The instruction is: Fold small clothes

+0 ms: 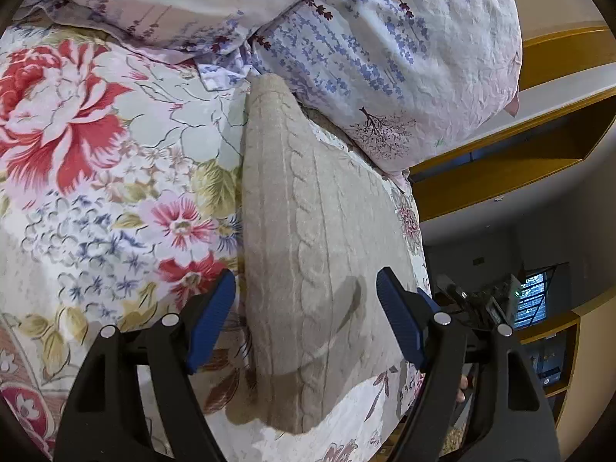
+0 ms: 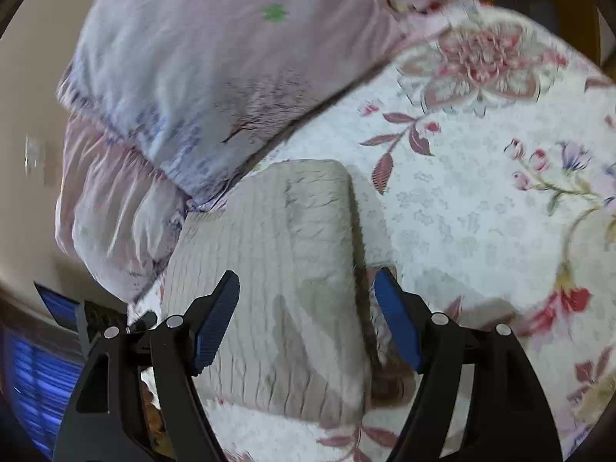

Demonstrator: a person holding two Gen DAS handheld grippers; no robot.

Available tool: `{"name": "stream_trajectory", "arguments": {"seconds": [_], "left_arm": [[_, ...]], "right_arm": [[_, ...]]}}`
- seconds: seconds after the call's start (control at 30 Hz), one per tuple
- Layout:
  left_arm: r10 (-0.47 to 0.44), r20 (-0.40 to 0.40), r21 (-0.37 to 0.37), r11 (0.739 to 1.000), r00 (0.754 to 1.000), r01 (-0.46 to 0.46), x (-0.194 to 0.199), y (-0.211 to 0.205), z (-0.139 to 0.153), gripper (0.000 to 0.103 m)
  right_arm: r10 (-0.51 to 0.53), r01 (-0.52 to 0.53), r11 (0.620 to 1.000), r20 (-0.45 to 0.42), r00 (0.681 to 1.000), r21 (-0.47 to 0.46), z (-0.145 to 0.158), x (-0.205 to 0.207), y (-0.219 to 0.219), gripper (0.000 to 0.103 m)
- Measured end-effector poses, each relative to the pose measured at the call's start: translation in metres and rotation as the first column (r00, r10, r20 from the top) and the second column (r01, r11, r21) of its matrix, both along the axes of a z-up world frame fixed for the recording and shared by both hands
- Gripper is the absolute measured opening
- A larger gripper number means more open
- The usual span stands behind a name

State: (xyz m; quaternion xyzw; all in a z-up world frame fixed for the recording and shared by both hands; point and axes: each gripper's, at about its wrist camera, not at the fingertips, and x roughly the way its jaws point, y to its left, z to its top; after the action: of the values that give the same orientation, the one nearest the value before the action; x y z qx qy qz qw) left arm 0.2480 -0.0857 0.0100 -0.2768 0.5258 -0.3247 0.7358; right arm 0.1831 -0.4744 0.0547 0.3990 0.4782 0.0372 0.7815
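Observation:
A beige cable-knit sweater (image 1: 308, 231) lies folded into a compact block on the floral bedspread (image 1: 96, 192). My left gripper (image 1: 306, 296) is open and empty, its jaws straddling the sweater's near end from above. In the right wrist view the same sweater (image 2: 277, 269) shows as a folded rectangle with a top layer doubled over. My right gripper (image 2: 306, 292) is open and empty just above its near part, the right finger past the sweater's right edge. The right wrist view is motion-blurred.
Two pillows in lavender print (image 1: 385, 57) press against the far end of the sweater; they also show in the right wrist view (image 2: 211, 77). The bed edge (image 1: 417, 231) drops off right of the sweater. Yellow wooden shelving (image 1: 500, 169) stands beyond it.

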Motion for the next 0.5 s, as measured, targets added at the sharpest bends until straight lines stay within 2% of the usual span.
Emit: {"name": "stream_trajectory", "arguments": {"seconds": [0.2,0.23,0.5], "left_arm": [[-0.016,-0.019,-0.006,1.0,1.0,0.016,0.008,-0.012,-0.004,0.075],[0.005,-0.019,0.016,1.0,1.0,-0.004,0.009,-0.013,-0.004,0.075],[0.005,-0.049,-0.011,1.0,0.999,-0.006,0.017,-0.02,-0.013,0.075]], "right_arm": [[0.003,0.001,0.997,-0.054,0.999,0.075,-0.025,0.015,-0.005,0.074],[0.013,-0.009,0.997,-0.05,0.999,0.075,-0.028,0.017,-0.006,0.074],[0.072,-0.067,0.986,-0.027,0.997,0.152,-0.04,0.028,0.003,0.074]]}}
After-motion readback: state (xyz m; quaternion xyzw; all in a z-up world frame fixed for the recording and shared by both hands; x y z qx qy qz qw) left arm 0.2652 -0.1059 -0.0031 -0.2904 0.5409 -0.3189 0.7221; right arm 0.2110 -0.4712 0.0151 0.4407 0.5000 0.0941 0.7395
